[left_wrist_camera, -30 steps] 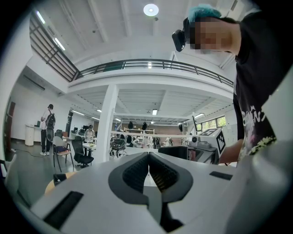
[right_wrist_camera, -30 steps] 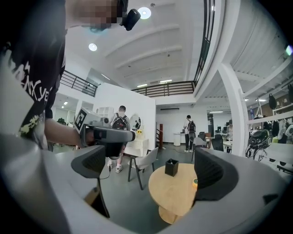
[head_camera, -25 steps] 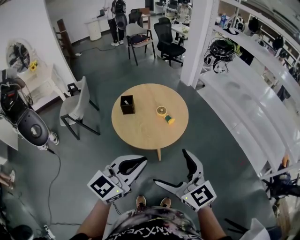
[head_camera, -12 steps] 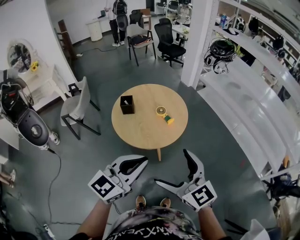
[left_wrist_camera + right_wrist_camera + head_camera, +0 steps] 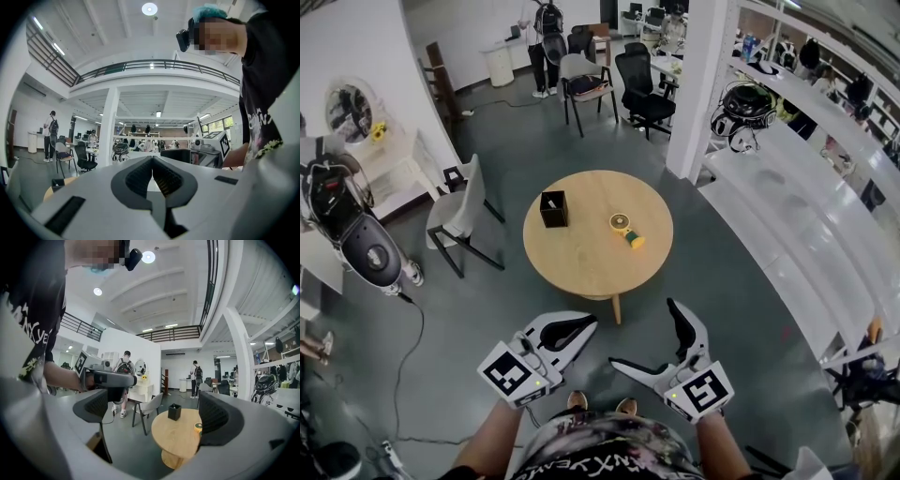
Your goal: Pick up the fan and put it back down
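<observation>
I read this as open-plan office or lab hall, two storeys. Grey floor (image 5: 516,141), white pillar (image 5: 705,84), mezzanine rail (image 5: 154,63) overhead, round ceiling lamp (image 5: 149,8). Black office chair (image 5: 643,80) and desk (image 5: 661,58) at far end, person (image 5: 547,42) with backpack standing there. Round wooden table (image 5: 581,258) mid-floor, white chair (image 5: 457,211) just beside it. Long white shelves (image 5: 797,234) along right side, helmet-like gear (image 5: 746,101) on them. Scooter (image 5: 352,225) parked at left wall.

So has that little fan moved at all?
No. The fan keeps the same spot beside the black box on the round table.
</observation>
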Motion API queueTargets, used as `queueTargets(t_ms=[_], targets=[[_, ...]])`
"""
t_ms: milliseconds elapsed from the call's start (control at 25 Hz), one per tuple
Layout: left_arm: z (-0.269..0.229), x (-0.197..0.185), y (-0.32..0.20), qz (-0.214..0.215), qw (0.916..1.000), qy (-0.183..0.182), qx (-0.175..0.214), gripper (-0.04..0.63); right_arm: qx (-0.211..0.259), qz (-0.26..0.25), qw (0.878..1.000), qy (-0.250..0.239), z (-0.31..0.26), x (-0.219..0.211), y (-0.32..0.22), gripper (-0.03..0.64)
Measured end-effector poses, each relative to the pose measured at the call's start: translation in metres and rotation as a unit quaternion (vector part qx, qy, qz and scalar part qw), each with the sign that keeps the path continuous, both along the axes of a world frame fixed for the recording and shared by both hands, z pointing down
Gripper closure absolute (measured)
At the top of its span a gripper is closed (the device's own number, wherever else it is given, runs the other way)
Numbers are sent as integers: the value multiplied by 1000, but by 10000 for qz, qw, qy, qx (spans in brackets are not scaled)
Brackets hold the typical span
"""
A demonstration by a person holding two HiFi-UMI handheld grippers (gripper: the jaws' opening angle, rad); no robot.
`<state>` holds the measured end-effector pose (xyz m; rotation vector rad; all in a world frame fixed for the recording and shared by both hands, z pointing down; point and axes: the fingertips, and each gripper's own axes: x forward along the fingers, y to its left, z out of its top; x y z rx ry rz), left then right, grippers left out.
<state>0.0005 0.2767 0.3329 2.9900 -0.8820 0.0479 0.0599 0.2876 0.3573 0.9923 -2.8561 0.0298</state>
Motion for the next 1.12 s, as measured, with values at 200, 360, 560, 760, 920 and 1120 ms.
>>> queueTargets(t_ms=[200, 360, 560, 760, 920, 1120], targets=[[1, 22, 15, -79, 10000, -13, 20, 577, 48, -73, 10000, -43, -1, 20, 12, 31], [1, 37, 29, -118, 9999, -55, 9, 577, 35, -147, 9999, -62, 0, 34, 24, 31], [2, 49, 41, -118, 9999, -114, -12, 577, 57, -159, 9998, -99, -1, 44, 33, 31], [2, 58, 44, -95, 9999, -135, 15, 577, 53, -161, 9998, -93, 1, 52, 35, 31], [4, 62, 44, -86, 9999, -123, 49, 577, 57, -182, 9998, -74, 3, 54, 37, 31], [10, 64, 41, -47, 9999, -112, 61, 577, 78, -182, 9998, -54, 8, 54, 32, 31]])
